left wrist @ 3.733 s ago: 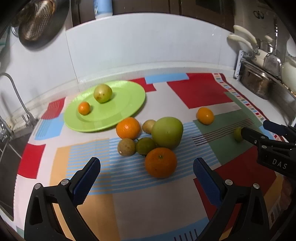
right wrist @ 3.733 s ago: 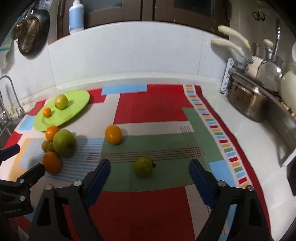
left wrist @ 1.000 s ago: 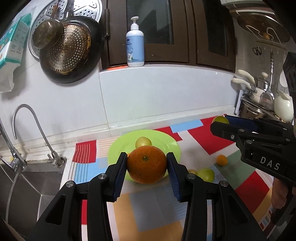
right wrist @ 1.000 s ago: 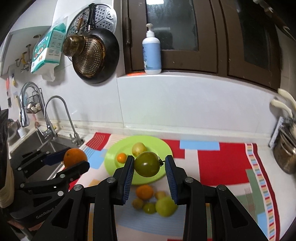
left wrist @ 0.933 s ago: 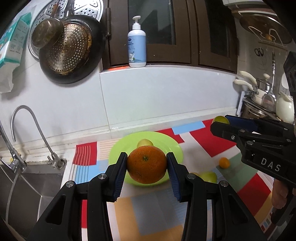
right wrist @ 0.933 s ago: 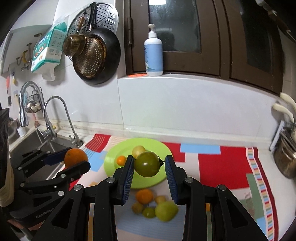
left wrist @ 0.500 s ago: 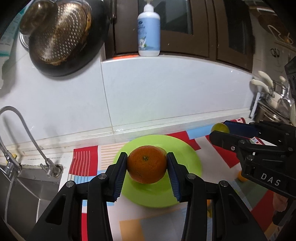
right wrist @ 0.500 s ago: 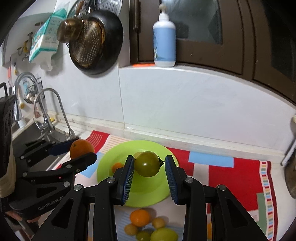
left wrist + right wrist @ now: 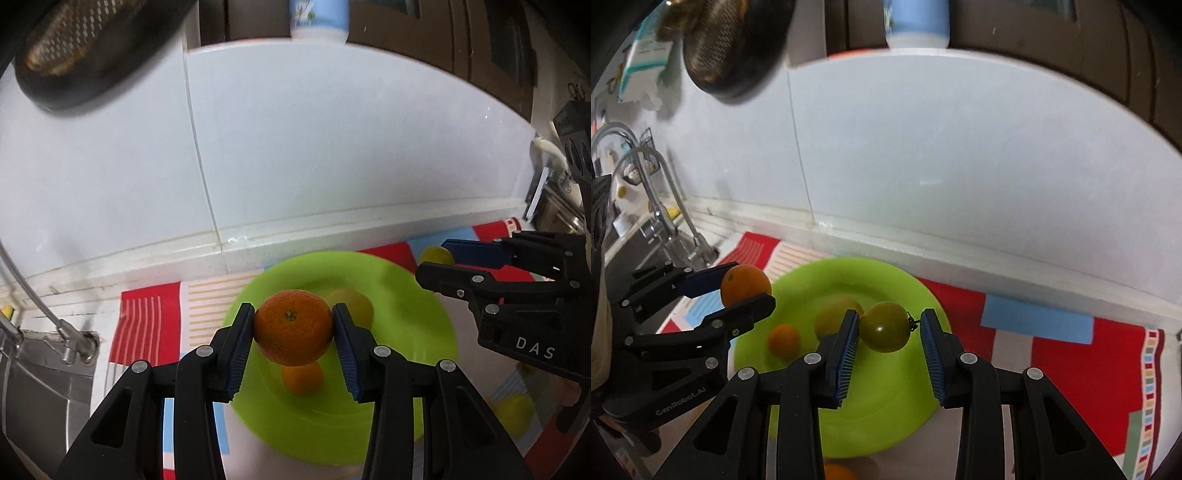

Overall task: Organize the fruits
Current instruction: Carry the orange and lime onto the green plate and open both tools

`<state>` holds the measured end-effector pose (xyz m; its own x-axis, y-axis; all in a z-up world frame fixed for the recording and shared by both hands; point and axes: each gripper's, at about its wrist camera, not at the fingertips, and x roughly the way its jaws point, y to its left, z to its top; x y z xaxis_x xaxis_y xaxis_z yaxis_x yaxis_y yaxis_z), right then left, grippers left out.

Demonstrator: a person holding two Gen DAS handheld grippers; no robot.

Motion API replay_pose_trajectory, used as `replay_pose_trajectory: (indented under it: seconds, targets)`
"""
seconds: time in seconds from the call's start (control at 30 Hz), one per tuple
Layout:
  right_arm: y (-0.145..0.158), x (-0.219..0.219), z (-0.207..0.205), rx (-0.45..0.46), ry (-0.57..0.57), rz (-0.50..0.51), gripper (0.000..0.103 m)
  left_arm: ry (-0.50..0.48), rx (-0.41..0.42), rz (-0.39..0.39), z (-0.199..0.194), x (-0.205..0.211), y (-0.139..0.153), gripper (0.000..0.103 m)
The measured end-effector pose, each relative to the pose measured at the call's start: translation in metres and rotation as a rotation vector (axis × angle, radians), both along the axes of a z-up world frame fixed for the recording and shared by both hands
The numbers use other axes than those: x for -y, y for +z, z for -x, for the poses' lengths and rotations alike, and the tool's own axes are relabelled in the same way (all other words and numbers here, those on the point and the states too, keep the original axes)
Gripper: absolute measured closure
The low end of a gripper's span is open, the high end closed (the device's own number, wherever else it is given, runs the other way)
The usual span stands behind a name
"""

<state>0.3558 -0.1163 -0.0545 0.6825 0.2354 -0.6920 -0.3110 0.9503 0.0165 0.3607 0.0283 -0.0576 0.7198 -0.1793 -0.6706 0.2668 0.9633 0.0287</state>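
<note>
i am mid-delivery, carrying two fruits to the round lime-green plastic plate (image 9: 424, 332) on the patchwork cloth. my left gripper (image 9: 293, 332) is clamped on a large round orange (image 9: 293, 332), held in the air over the plate's middle. my right gripper (image 9: 886, 330) grips a small green tomato with a stem (image 9: 885, 326), hanging above the plate towards its 3 o'clock side. on the plate already lie a small orange fruit (image 9: 783, 339) and a pale yellow-green fruit (image 9: 831, 317), at about 9 and 11 o'clock of the tomato. next, i judge, each hand must lower onto bare plate, clear of those two, then release gently so nothing rolls.
</note>
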Motion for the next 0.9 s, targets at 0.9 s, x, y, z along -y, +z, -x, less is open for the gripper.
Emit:
replay_pose_trajectory:
  seconds: [0.9]
  targets:
    - [0.005,0.011,0.019,0.045,-0.082,0.046,0.040,0.013,-0.009,0.002,0.021,-0.004,0.021,0.032]
